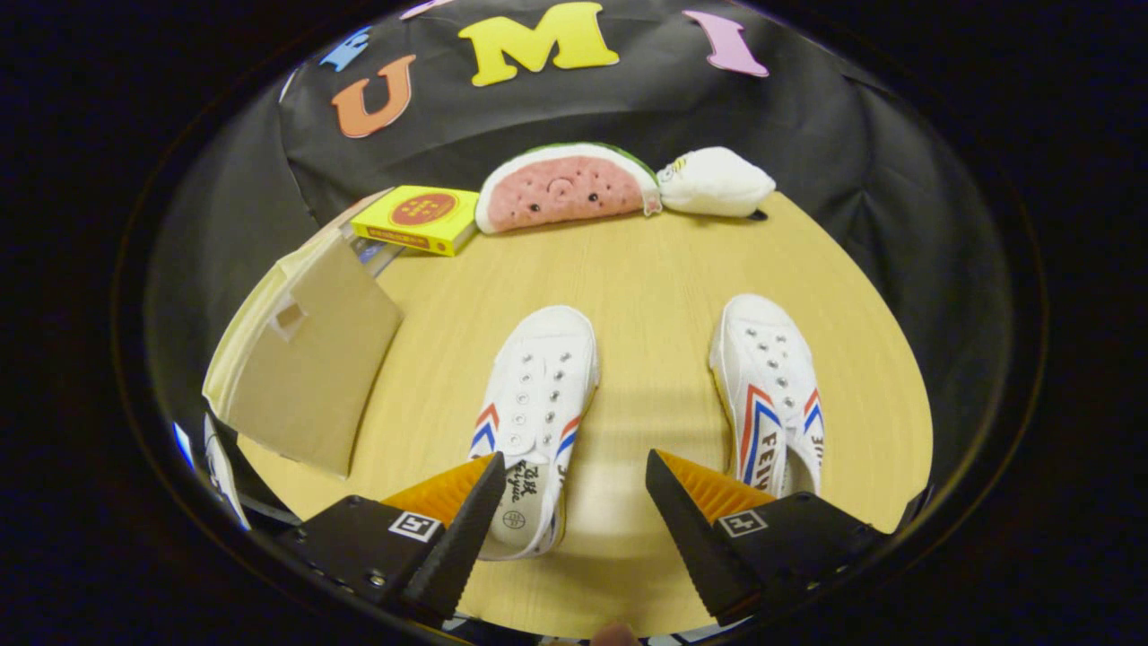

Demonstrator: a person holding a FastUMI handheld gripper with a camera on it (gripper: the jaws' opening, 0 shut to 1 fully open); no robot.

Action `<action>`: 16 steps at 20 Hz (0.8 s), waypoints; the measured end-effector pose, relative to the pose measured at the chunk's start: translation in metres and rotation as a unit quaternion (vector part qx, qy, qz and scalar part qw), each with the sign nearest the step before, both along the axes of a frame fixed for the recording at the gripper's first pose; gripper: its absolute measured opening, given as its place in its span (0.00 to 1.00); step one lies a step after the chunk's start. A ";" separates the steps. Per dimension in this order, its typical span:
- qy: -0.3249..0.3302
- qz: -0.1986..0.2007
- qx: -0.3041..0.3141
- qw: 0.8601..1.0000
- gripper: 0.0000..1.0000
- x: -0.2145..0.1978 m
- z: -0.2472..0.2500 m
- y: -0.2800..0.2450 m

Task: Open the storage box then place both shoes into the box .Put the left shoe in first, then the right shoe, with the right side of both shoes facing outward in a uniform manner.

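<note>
Two white canvas shoes with red and blue stripes lie on the wooden table, toes pointing away from me. The left shoe lies just ahead of my left finger, its heel partly behind that fingertip. The right shoe lies ahead of my right finger, a little outside it. My gripper is open, with bare table between the fingers and nothing held. The storage box, brown cardboard with a pale rim, stands to the left of the shoes with its flap up.
At the back of the table lie a yellow box, a watermelon-slice plush and a white plush. The black cloth wall rises right behind them. The table's rounded edge runs close beyond the right shoe.
</note>
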State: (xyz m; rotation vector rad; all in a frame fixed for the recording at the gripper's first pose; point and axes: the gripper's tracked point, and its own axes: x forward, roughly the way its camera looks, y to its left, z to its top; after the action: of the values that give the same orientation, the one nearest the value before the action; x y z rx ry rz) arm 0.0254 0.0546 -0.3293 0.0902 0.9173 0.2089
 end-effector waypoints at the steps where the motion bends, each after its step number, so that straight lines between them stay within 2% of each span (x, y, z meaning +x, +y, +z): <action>1: 0.016 -0.003 0.005 1.000 0.95 0.000 -0.006 0.000; 3: 0.033 -0.004 0.010 0.999 0.94 0.002 -0.014 0.000; 5: 0.042 -0.009 0.010 0.999 0.79 0.008 -0.020 0.000; 7: 0.051 -0.006 0.013 0.999 0.78 0.013 -0.024 0.004; 9: 0.061 0.000 0.016 0.998 0.66 0.014 -0.028 0.010; 10: 0.063 0.005 0.024 0.998 0.65 0.016 -0.026 0.013; 15: 0.090 0.001 0.026 0.996 0.19 0.016 -0.027 0.026; 16: 0.096 -0.002 0.025 0.995 0.19 0.015 -0.028 0.027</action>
State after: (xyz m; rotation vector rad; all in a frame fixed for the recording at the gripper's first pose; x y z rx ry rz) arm 0.0406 0.0815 -0.3572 0.1607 1.1028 0.2230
